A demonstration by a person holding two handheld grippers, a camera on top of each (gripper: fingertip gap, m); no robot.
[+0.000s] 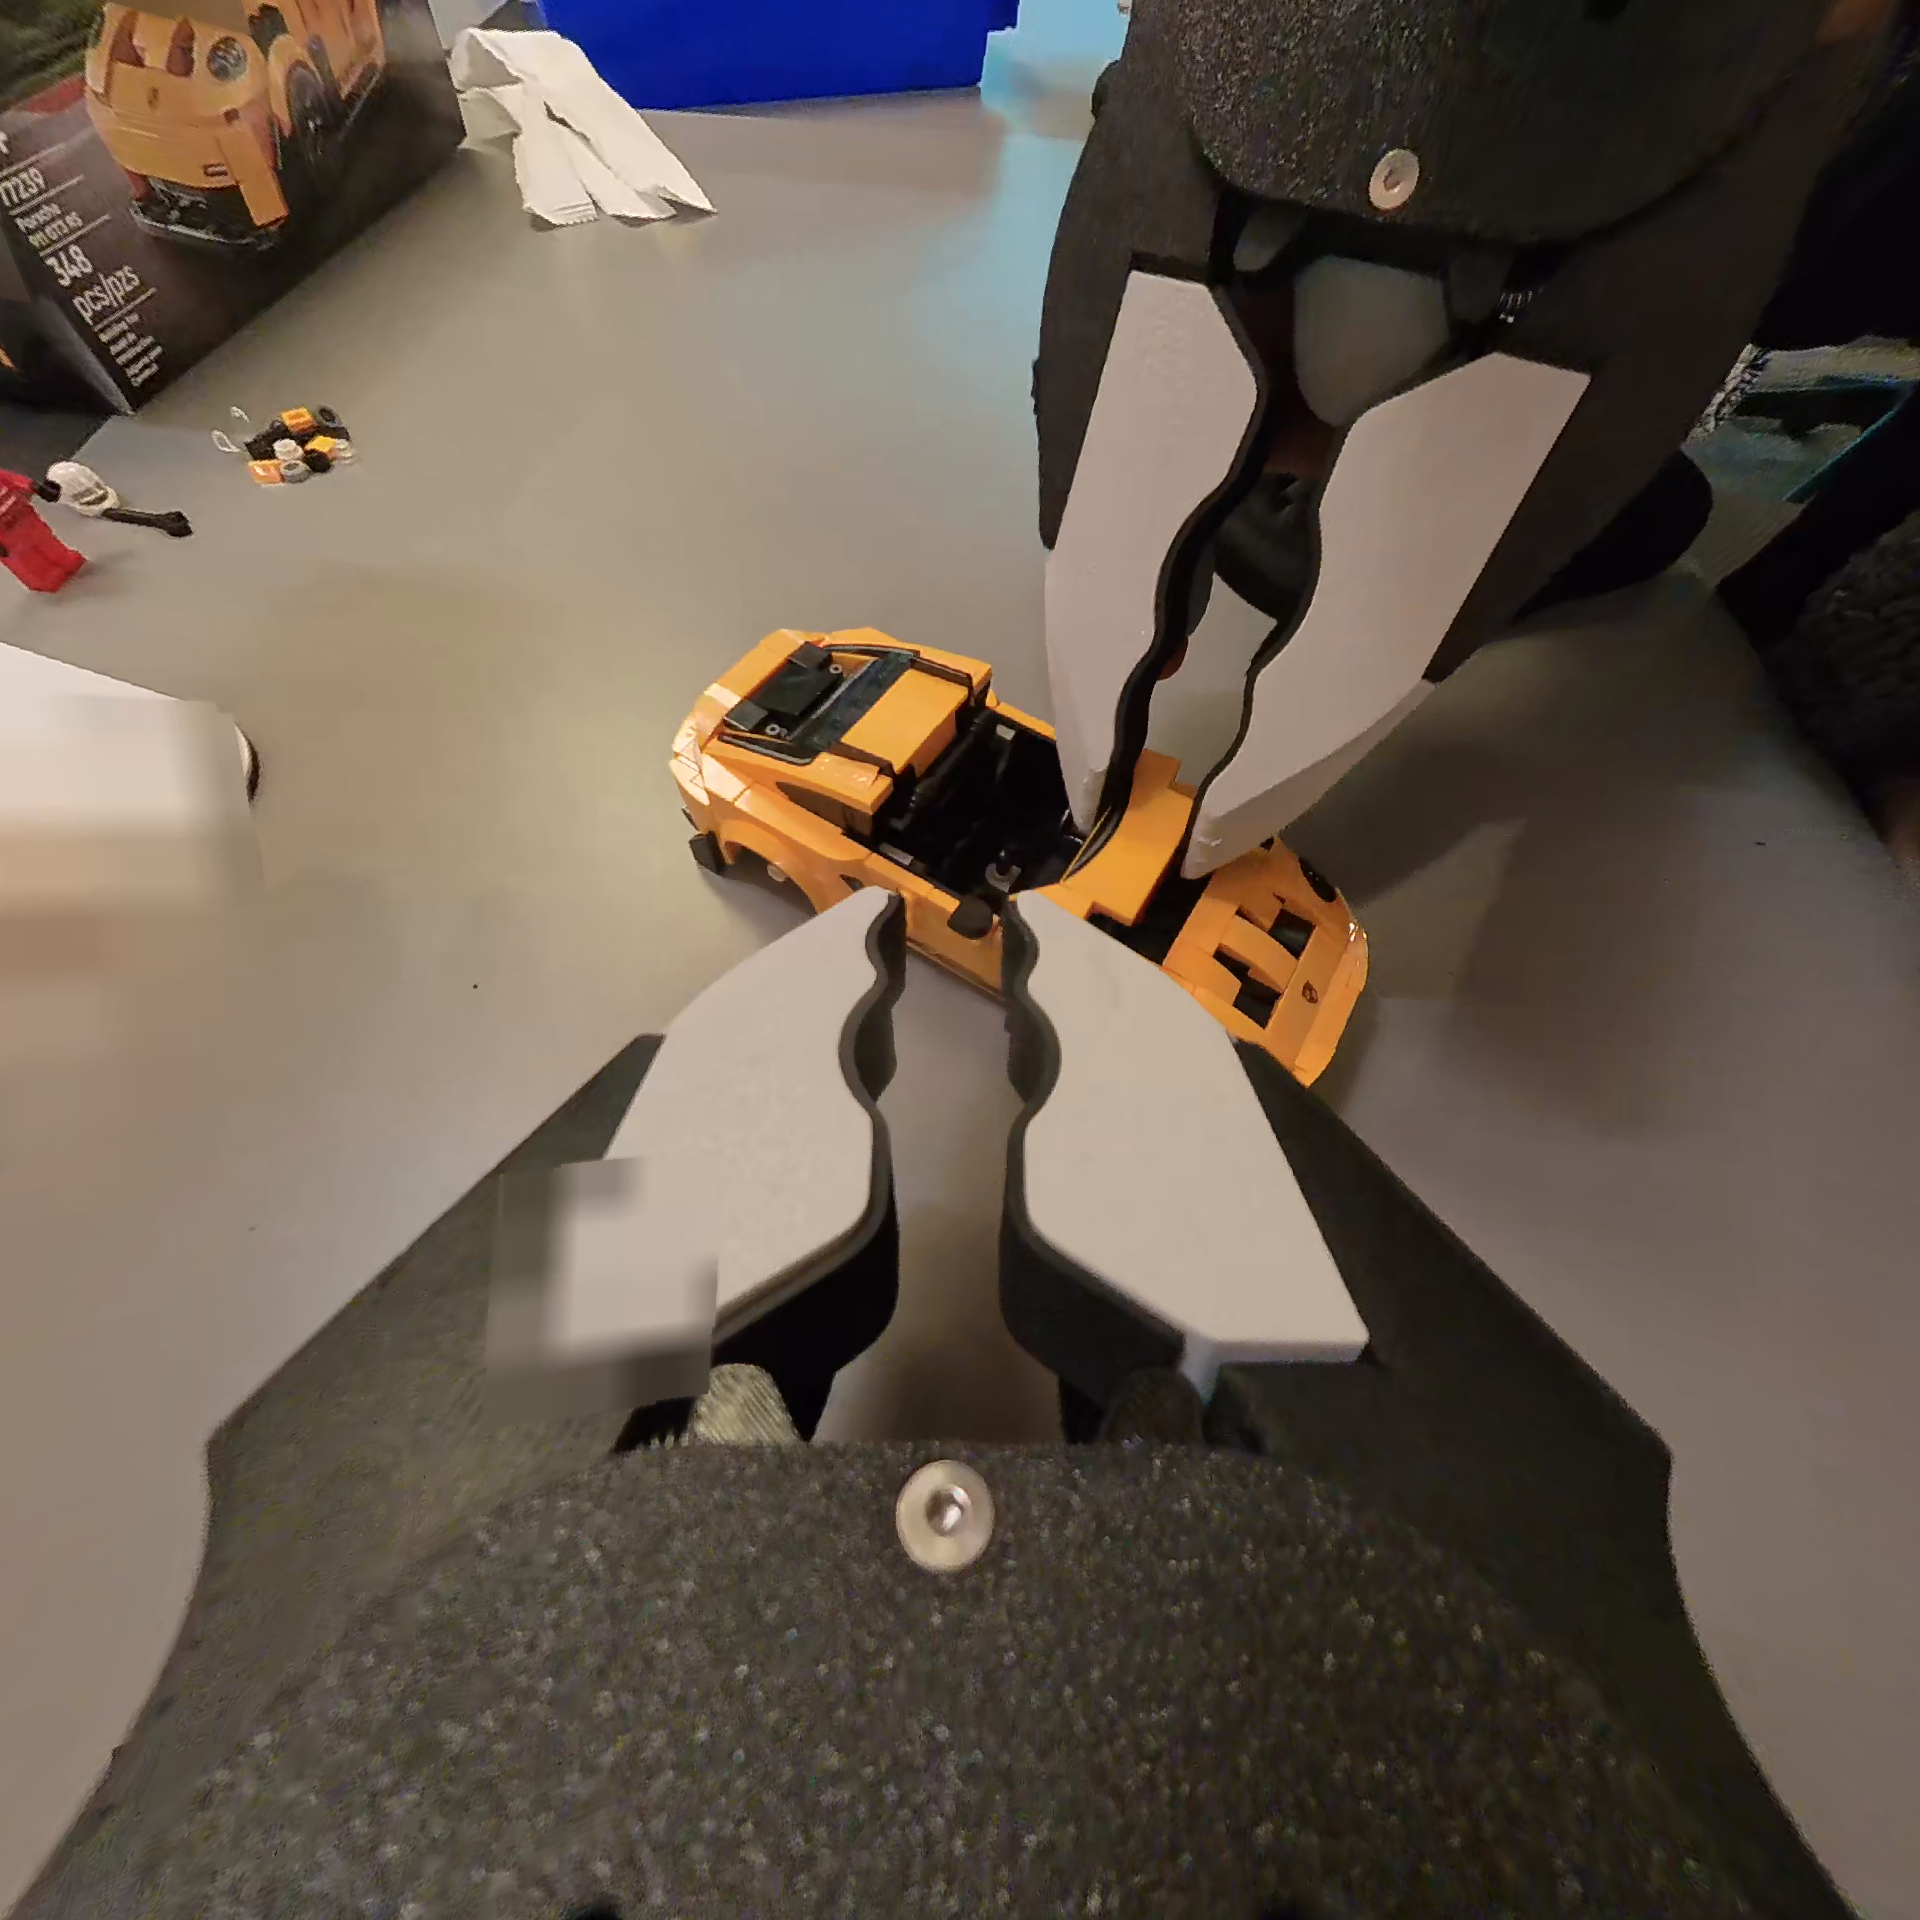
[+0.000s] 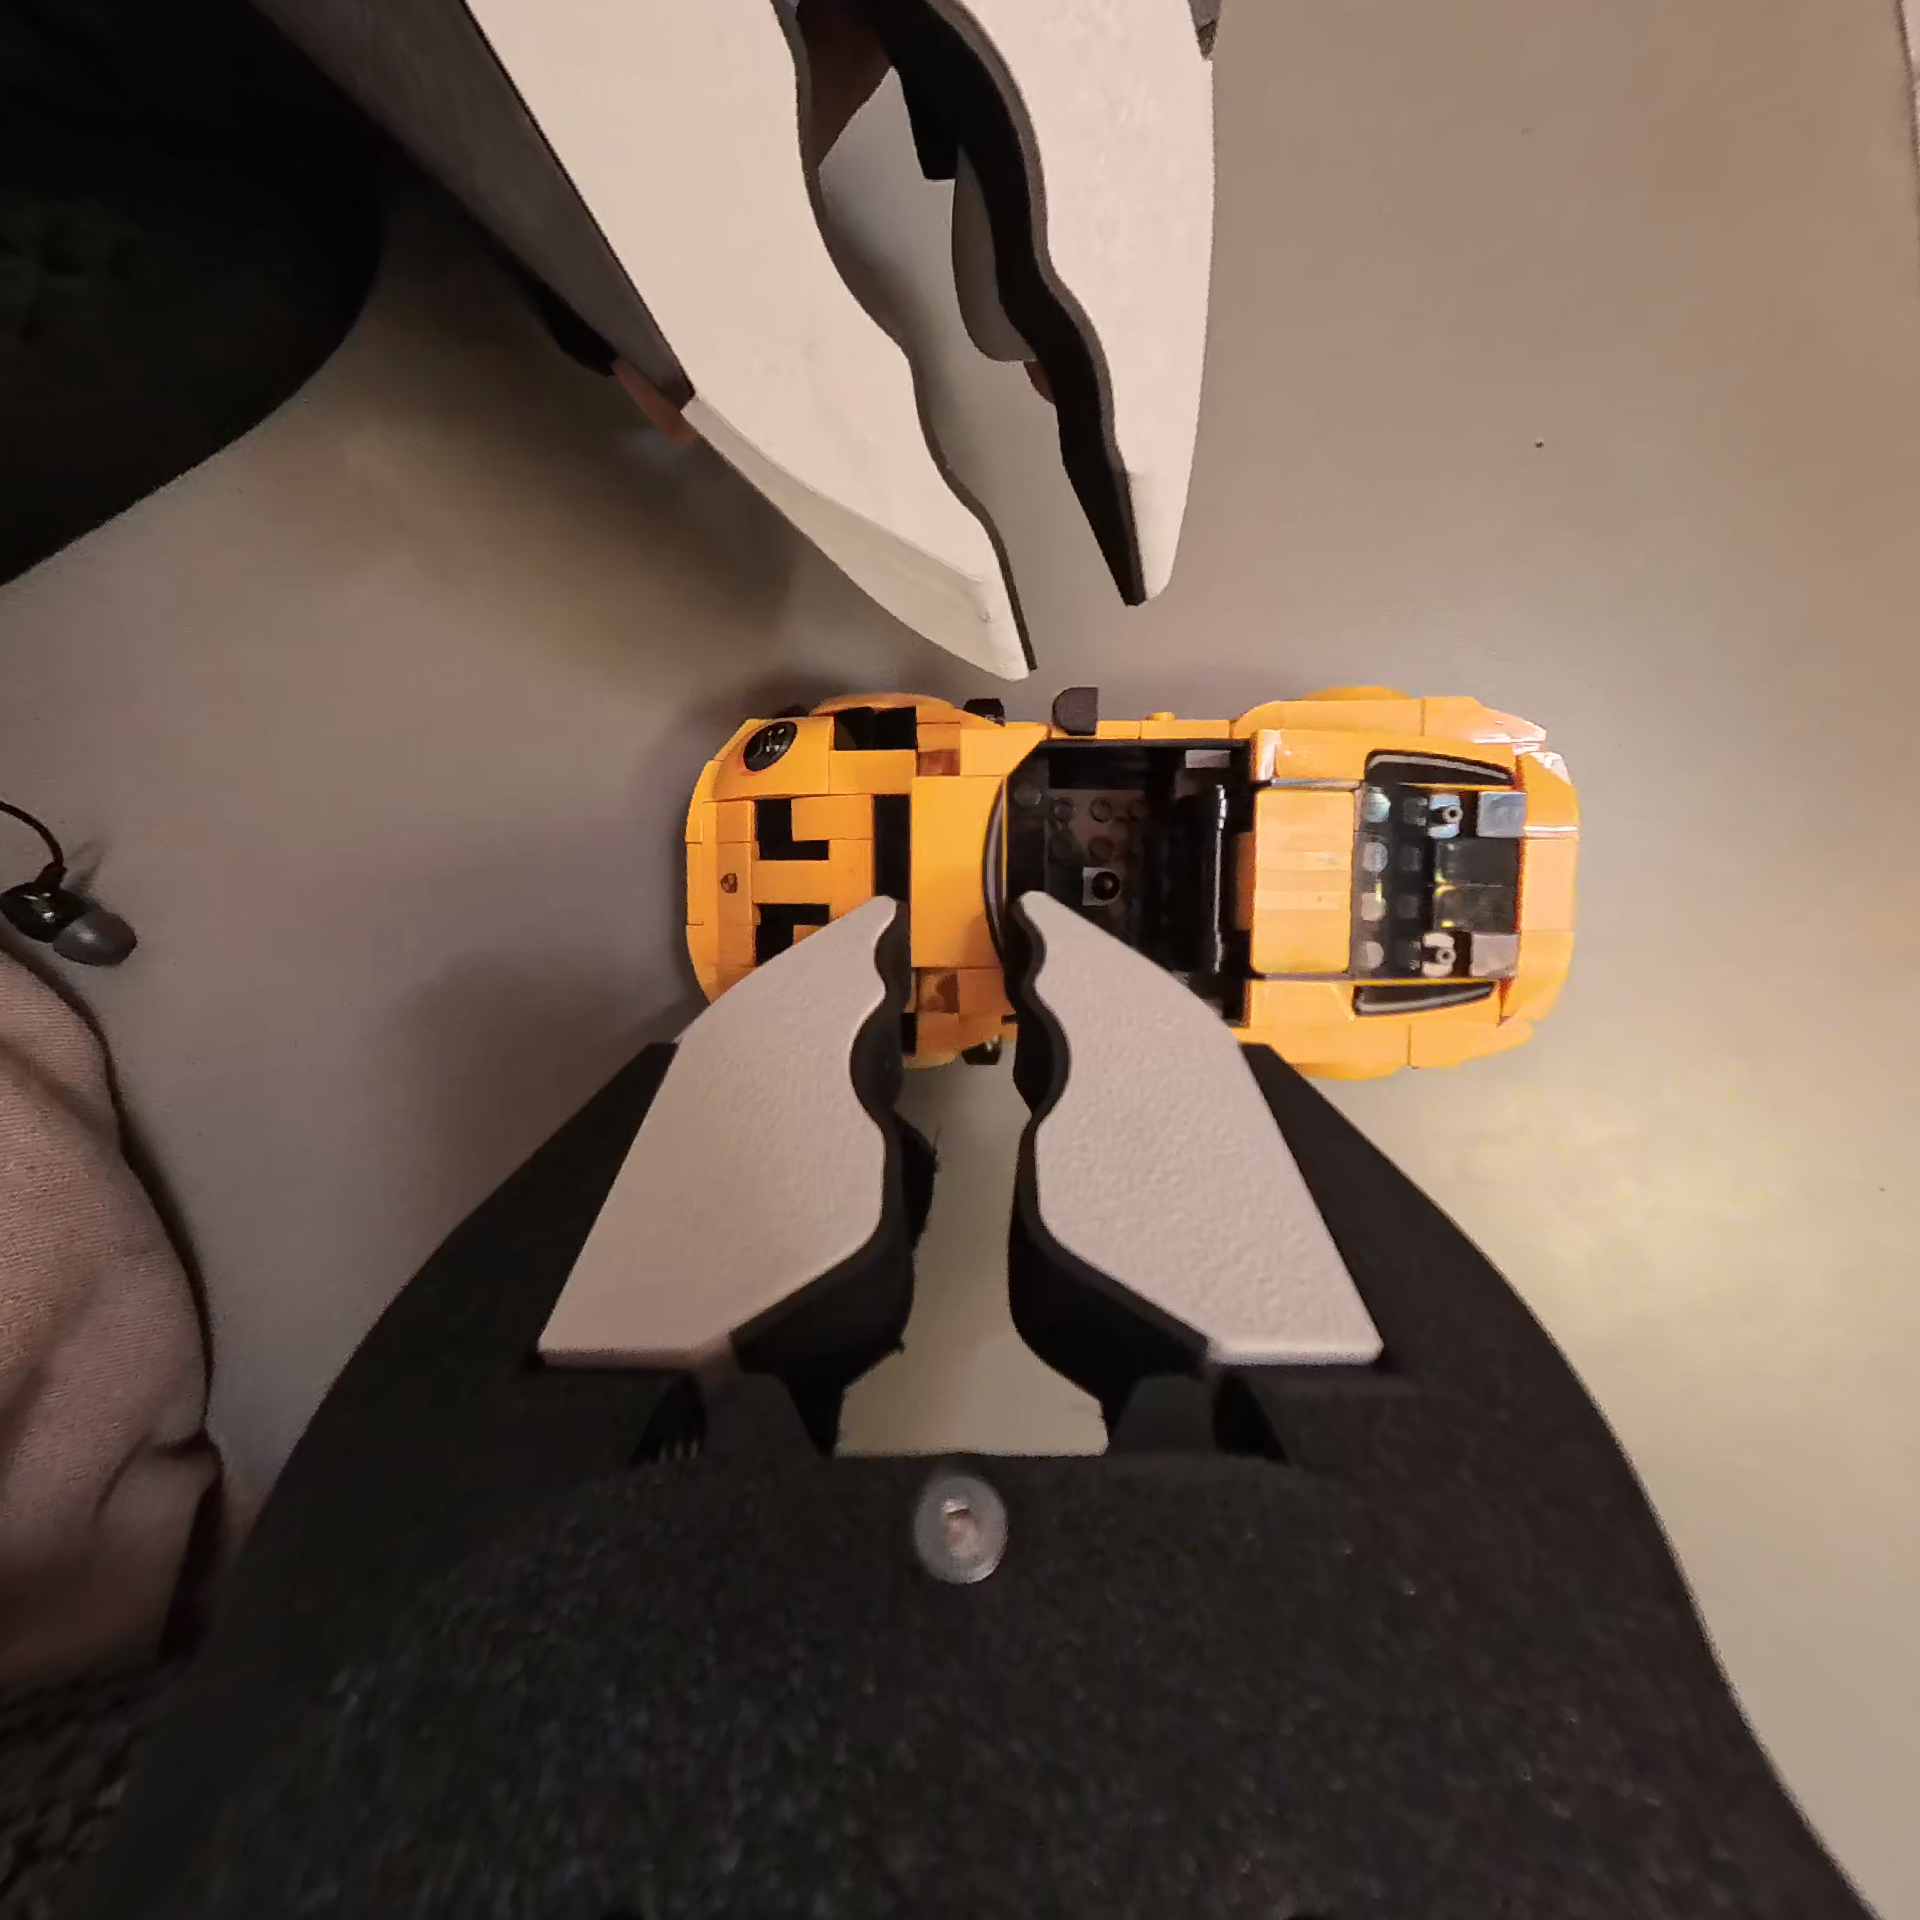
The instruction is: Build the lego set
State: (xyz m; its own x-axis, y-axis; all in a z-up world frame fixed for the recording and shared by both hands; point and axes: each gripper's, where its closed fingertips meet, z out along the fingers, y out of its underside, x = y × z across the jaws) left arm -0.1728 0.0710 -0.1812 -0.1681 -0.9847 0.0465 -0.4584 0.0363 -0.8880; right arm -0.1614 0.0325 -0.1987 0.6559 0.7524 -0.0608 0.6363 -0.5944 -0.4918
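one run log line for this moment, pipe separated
stage: roof not fitted | orange lego car on table, cockpit open | left tool open, empty, beside car | right tool open, empty, over hood

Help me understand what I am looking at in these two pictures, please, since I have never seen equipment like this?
A person holds two hand-held grippers, each carrying a camera that looks along its own two grey fingers. In the left wrist view, the left gripper is at the bottom and the right gripper comes down from above. The right wrist view looks straight down: the right gripper is at the bottom, the left at the top. Between them, on a grey table, sits a half-built orange lego car with its roof off. Both grippers are open and hold nothing. Farther off lie the set's box, loose small pieces and crumpled white paper.
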